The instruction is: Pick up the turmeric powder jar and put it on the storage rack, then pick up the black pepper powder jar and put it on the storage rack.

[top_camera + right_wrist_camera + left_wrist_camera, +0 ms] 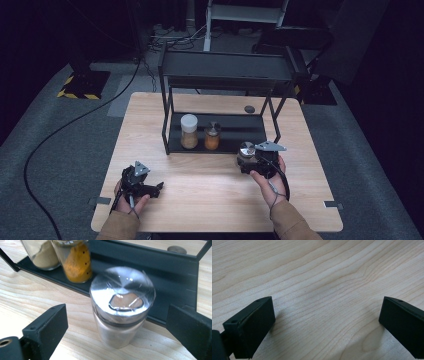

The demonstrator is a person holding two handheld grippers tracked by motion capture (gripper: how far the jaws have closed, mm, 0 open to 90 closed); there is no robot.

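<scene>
A small glass jar with a shiny silver lid (245, 150) (122, 307) stands upright on the wooden table (210, 200), just in front of a black rack (225, 67). My right gripper (246, 160) (117, 312) is open, its two jaws standing apart on either side of the jar without touching it. My left gripper (156, 189) (327, 307) is open too, low over bare wood at the table's front left, with nothing between its jaws.
On the rack's lower shelf (175, 272) stand a white-lidded jar of beige powder (189, 131) (41, 253) and a metal-lidded jar of orange powder (212, 136) (75, 262). A small dark disc (249, 109) lies on the table behind the rack. Cables trail over the floor at the left.
</scene>
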